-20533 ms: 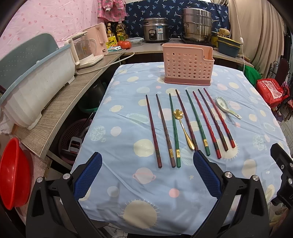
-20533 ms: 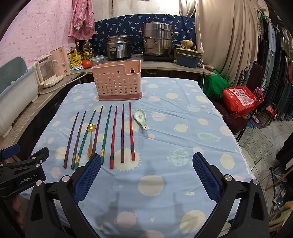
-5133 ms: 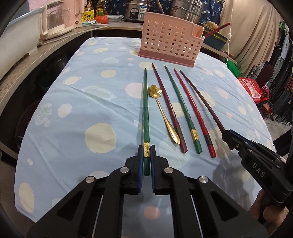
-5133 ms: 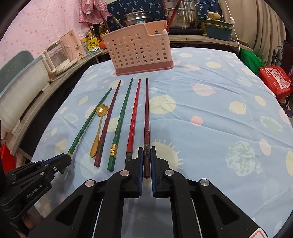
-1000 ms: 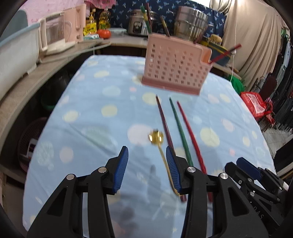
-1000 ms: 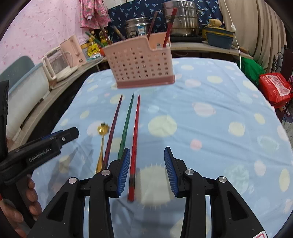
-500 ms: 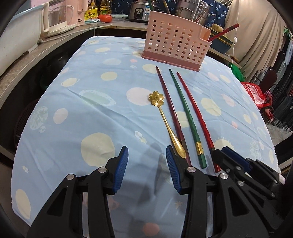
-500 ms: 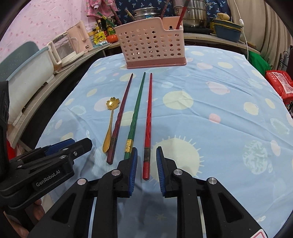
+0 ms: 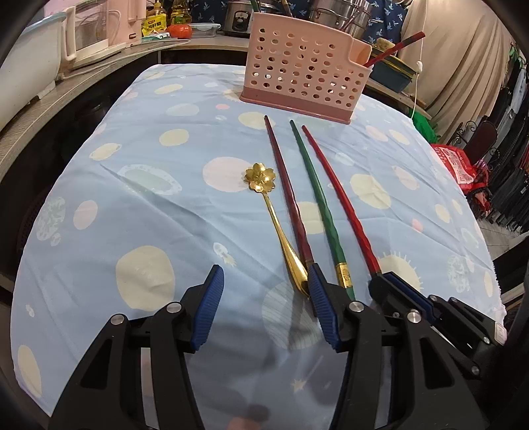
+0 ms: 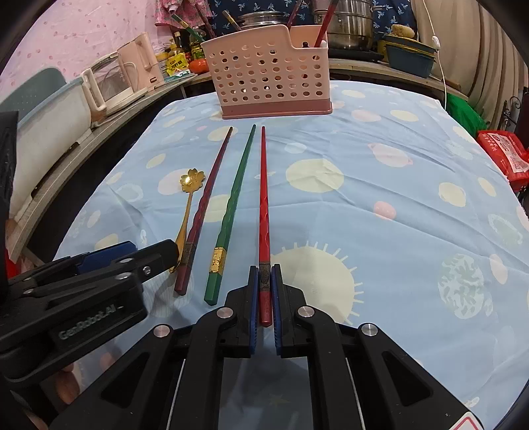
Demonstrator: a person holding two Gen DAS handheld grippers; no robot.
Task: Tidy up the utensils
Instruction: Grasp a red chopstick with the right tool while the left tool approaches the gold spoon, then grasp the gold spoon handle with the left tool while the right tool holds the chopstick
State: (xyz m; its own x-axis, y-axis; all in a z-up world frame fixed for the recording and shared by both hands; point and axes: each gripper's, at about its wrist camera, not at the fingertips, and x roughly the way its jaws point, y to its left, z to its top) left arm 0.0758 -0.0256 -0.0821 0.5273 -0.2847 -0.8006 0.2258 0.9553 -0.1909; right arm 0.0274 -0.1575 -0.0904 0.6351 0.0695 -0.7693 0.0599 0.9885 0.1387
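Clamping the red chopstick (image 10: 264, 211) in my right gripper (image 10: 265, 291), just closed; left gripper (image 9: 264, 309) just widened, empty, beside the gold spoon (image 9: 276, 218) on the table (image 9: 139, 211).

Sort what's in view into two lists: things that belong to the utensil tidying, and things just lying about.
Belongs to the job:
- red chopstick, clamped in the right hand-held gripper
- green chopstick
- dark red chopstick
- gold spoon
- pink basket
- left hand-held gripper, open

Just lying about:
- kettle
- steel pot
- red bag
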